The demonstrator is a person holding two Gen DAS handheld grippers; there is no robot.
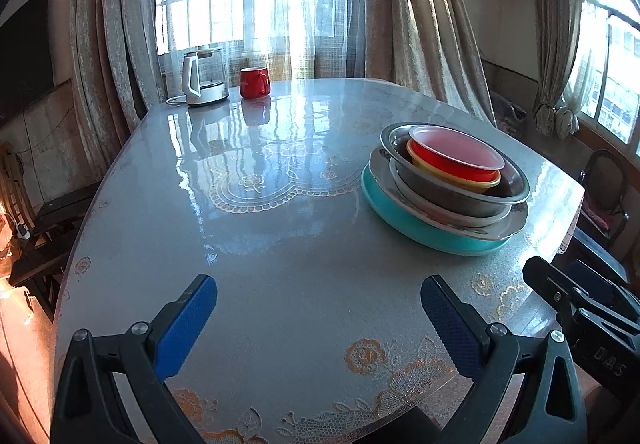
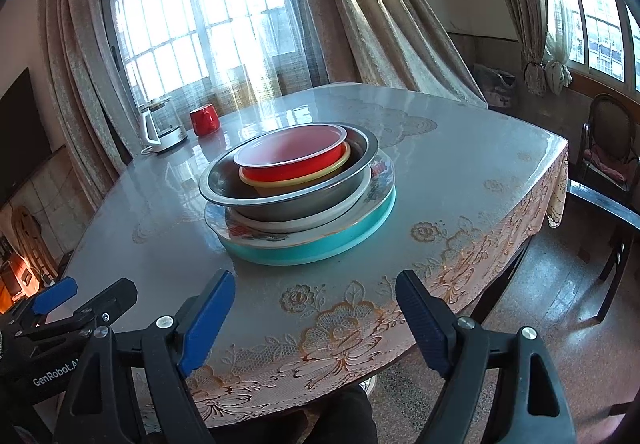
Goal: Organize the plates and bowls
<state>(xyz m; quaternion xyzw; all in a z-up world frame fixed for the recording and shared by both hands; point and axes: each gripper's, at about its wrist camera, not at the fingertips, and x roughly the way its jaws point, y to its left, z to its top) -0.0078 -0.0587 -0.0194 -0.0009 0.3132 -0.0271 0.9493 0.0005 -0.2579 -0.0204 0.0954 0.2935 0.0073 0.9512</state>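
Both grippers, left gripper [image 1: 319, 310] and right gripper [image 2: 315, 306], hang with jaws wide apart and nothing between them, just short of the stack [image 2: 298, 188] ahead: red bowl [image 2: 294, 160] in yellow bowl [image 2: 298, 178], in steel bowl [image 2: 224, 184], on plates [image 2: 304, 232], teal tray [image 2: 320, 250] lowest. Nesting looks finished, so this seems the closing step; any next move means closing on the tray rim, clear of the mug [image 2: 205, 120] and kettle [image 2: 162, 130] beyond.

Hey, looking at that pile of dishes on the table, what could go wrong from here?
1. The red bowl sits off-centre in the steel bowl; lifting or bumping the pile could make it slide.
2. The stack on the teal plate is tall and leans unevenly, so gripping a lower piece may tip the rest.
3. Both the left gripper and right gripper are open and empty; smooth rims on the glossy table may slip.
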